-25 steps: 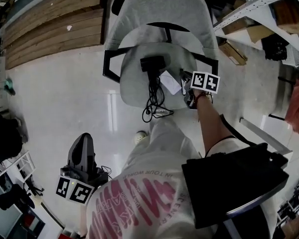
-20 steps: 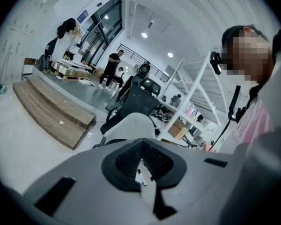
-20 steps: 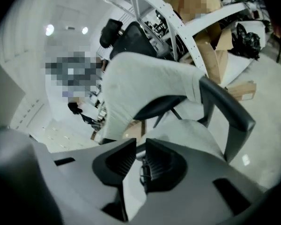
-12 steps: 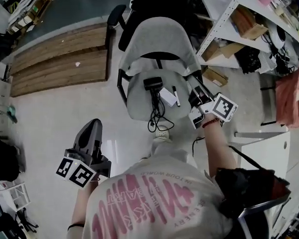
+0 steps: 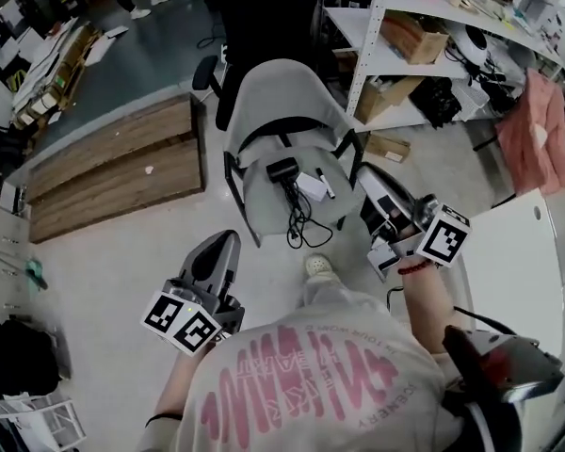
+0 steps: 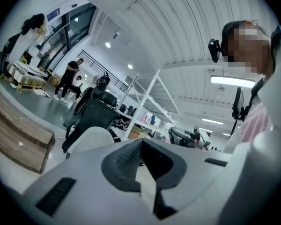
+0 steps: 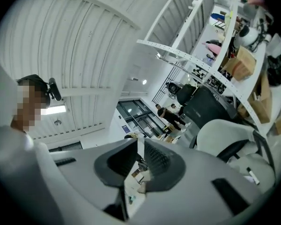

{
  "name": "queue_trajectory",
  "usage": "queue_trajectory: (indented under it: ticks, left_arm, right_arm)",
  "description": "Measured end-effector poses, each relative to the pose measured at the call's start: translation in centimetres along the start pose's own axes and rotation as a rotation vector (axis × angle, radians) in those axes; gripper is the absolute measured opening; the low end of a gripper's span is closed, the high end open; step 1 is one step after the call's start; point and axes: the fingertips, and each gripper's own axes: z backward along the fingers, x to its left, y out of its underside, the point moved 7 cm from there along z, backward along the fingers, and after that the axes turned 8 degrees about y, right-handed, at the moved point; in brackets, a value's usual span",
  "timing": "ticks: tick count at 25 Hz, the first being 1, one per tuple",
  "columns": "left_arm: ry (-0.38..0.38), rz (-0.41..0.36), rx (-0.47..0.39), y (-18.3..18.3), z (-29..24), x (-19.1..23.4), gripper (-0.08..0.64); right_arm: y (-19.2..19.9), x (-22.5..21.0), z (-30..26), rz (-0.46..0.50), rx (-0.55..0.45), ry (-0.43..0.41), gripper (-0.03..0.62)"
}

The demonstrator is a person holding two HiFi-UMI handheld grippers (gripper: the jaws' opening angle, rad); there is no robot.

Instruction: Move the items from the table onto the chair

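Right hand-held gripper (image 5: 367,175) clenched empty beside chair (image 5: 282,92) edge, left hand-held gripper (image 5: 228,241) clenched empty over open floor (image 5: 122,252)

Person, as we recorded it:
- We listed one white short-sleeved T-shirt (image 5: 301,384) with large pink lettering across the back.
- We noted a red band (image 5: 412,268) at the right wrist and a dark band (image 5: 160,419) at the left.
- We saw one pale shoe (image 5: 318,269).
- We logged the left gripper (image 5: 226,240) and the right gripper (image 5: 369,173), both with grey-and-black shells.
- We found black-and-white square markers on the left cube (image 5: 181,321) and the right cube (image 5: 444,236).
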Motion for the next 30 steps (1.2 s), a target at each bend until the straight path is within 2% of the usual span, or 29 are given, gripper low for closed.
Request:
queue_trajectory:
  ticks: [5, 11, 15, 26, 30]
  left_arm:
    - [0.034, 0.067, 0.034, 2.2, 0.0, -1.5, 0.011]
    - [0.026, 0.030, 0.033, 2.6, -0.8, -4.0, 0.009]
    - [0.004, 0.028, 0.018, 3.1, -1.4, -7.1, 0.009]
    - [-0.063, -0.007, -0.023, 6.2, -0.2, -14.7, 0.009]
    - [-0.085, -0.010, -0.020, 7.5, 1.1, -16.4, 0.009]
  right_arm:
    - [-0.5, 1.7, 4.4, 0.062, -0.025, 0.010, 0.048]
    - [-0.6, 1.8, 8.1, 0.104, -0.018, 0.043, 0.048]
    - [-0.9, 1.7, 11.1, 0.112, 0.026, 0.059, 0.048]
    - [-1.2, 0.3, 17.7, 0.074, 0.039, 0.021, 0.014]
    - [-0.9, 0.9, 19.4, 0.119, 0.067, 0.024, 0.014]
